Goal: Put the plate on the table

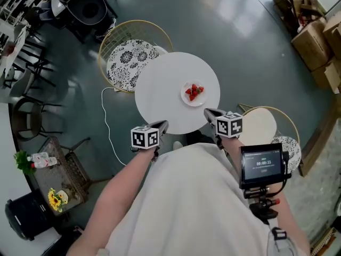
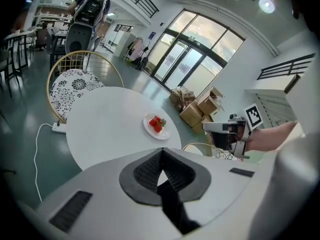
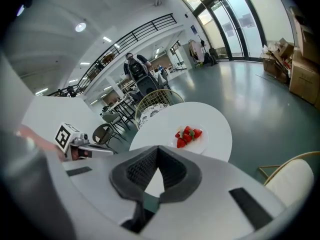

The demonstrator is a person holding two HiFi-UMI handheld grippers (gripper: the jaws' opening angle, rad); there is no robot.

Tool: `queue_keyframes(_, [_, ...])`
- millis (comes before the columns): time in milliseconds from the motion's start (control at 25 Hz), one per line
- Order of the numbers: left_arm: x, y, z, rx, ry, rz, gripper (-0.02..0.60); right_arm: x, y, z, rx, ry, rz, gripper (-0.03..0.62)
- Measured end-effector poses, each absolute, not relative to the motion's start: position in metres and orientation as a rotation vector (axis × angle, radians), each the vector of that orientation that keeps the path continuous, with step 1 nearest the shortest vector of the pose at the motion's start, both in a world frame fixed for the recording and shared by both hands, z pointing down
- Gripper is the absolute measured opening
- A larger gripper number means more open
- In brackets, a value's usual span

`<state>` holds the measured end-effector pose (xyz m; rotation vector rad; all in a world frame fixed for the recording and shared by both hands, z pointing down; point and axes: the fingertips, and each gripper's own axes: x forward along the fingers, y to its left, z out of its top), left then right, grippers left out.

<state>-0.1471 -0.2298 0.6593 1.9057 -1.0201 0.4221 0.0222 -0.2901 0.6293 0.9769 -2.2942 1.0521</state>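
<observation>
A small white plate (image 1: 194, 94) with red strawberries on it sits on the round white table (image 1: 160, 84), right of its middle. My left gripper (image 1: 163, 125) hovers at the table's near edge, shut and empty. My right gripper (image 1: 208, 112) is at the near right edge, just short of the plate, also shut and empty. In the left gripper view the plate (image 2: 156, 125) lies on the table (image 2: 105, 129) beyond my jaws (image 2: 161, 153), with the right gripper (image 2: 212, 127) off to the right. The right gripper view shows the plate (image 3: 190, 136) just past its shut jaws (image 3: 157, 151).
A wire chair with a patterned cushion (image 1: 130, 63) stands at the table's far left, and a cream-cushioned chair (image 1: 261, 126) at its near right. A white cable (image 1: 106, 116) trails over the floor at left. Cardboard boxes (image 1: 314, 41) are stacked far right.
</observation>
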Motion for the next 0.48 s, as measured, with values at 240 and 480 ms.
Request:
queue_keyframes(240, [-0.144,-0.216,0.642,1.986,-1.009,0.353,0.005,0.022,-0.264,0.623,0.988,-2.324,1.048,0.003])
queue_keyframes(480, [-0.141,-0.218,0.642,2.016,-1.007,0.338,0.005,0.03,-0.257,0.629,1.017,-2.322,1.064,0.002])
